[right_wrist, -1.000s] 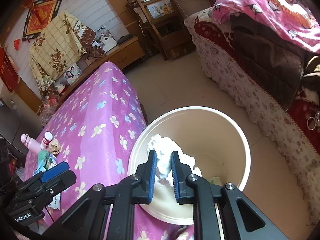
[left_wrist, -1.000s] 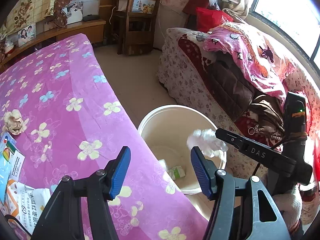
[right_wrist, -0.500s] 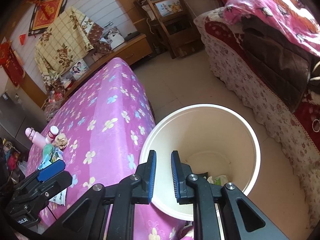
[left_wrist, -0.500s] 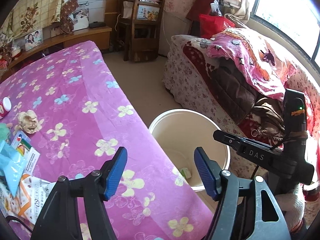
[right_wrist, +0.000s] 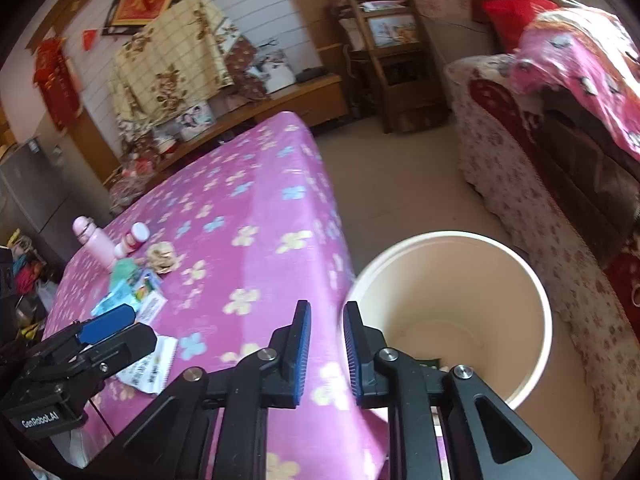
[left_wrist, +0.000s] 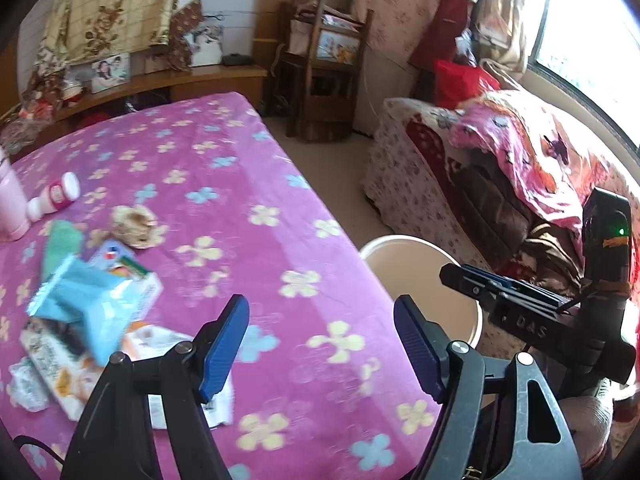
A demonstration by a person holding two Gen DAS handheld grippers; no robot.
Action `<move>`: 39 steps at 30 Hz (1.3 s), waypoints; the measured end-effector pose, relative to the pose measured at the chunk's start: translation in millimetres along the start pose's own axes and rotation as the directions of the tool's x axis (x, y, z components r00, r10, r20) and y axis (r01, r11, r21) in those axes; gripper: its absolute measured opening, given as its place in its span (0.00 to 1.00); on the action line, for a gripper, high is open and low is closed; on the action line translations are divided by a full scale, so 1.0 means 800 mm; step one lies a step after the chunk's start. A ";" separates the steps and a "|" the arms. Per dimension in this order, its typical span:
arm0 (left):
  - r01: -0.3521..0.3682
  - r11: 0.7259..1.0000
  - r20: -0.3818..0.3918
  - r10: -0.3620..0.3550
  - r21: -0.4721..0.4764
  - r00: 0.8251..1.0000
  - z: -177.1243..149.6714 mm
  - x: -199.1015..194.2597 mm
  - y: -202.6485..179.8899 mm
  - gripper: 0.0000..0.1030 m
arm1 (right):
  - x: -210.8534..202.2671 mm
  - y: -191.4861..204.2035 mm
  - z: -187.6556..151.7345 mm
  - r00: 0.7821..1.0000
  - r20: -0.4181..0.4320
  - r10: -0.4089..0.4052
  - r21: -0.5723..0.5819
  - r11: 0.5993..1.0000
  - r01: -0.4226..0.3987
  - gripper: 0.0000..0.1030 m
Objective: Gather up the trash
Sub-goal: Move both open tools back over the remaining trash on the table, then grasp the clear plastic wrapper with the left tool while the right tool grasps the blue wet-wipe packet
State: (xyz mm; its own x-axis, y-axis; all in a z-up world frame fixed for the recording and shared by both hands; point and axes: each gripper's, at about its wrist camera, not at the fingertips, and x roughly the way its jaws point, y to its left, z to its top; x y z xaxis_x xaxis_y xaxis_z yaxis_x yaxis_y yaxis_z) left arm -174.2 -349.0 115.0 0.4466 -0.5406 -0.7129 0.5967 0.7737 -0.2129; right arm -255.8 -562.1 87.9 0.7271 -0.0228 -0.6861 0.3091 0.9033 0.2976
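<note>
A cream trash bin [right_wrist: 460, 304] stands on the floor by the table's right edge; it also shows in the left wrist view [left_wrist: 424, 276]. Trash lies on the purple flowered table [left_wrist: 248, 184]: a blue wrapper [left_wrist: 84, 300], printed packets [left_wrist: 136, 344], a green scrap [left_wrist: 60, 244] and a crumpled brown paper ball [left_wrist: 134, 220]. My left gripper [left_wrist: 320, 344] is open and empty above the table's near part. My right gripper [right_wrist: 326, 354] hangs over the table edge beside the bin, jaws narrowly apart and empty. The same pile shows in the right wrist view [right_wrist: 132, 292].
A pink bottle [right_wrist: 94, 242] and a small red-and-white bottle [right_wrist: 132, 238] stand by the trash. A sofa [right_wrist: 560, 152] with blankets runs along the right. A wooden chair [left_wrist: 320, 84] and a low cabinet [left_wrist: 180, 84] stand at the back.
The white tissue left my right gripper and dropped into the bin. Both grippers have swung left, toward the table, bringing the trash pile into view.
</note>
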 end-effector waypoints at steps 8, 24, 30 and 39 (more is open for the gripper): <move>-0.049 0.996 0.045 0.052 -0.070 0.998 -0.011 -0.053 0.068 0.75 | -0.003 0.065 0.002 0.998 0.031 0.053 -0.086 0.995 -0.050 0.94; -0.320 0.932 0.025 0.329 -0.171 0.944 -0.074 -0.147 0.248 0.75 | 0.022 0.185 -0.014 0.988 -0.068 0.137 -0.254 0.956 -0.150 0.94; -0.320 0.923 -0.038 0.320 -0.215 0.947 -0.095 -0.140 0.284 0.75 | 0.046 0.223 -0.024 0.974 -0.140 0.179 -0.299 0.930 -0.214 0.93; -0.325 0.921 -0.137 0.301 -0.214 0.944 -0.114 -0.097 0.311 0.75 | 0.075 0.285 -0.030 0.956 -0.181 0.232 -0.437 0.852 -0.289 0.80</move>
State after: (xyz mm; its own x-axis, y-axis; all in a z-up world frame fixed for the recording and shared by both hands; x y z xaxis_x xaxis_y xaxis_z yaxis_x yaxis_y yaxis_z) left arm -120.9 -84.4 56.2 0.5098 -0.2318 -0.8285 0.2621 0.9591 -0.1071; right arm -156.4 -347.5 98.6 0.6556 0.2650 -0.7070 -0.2147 0.9632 0.1619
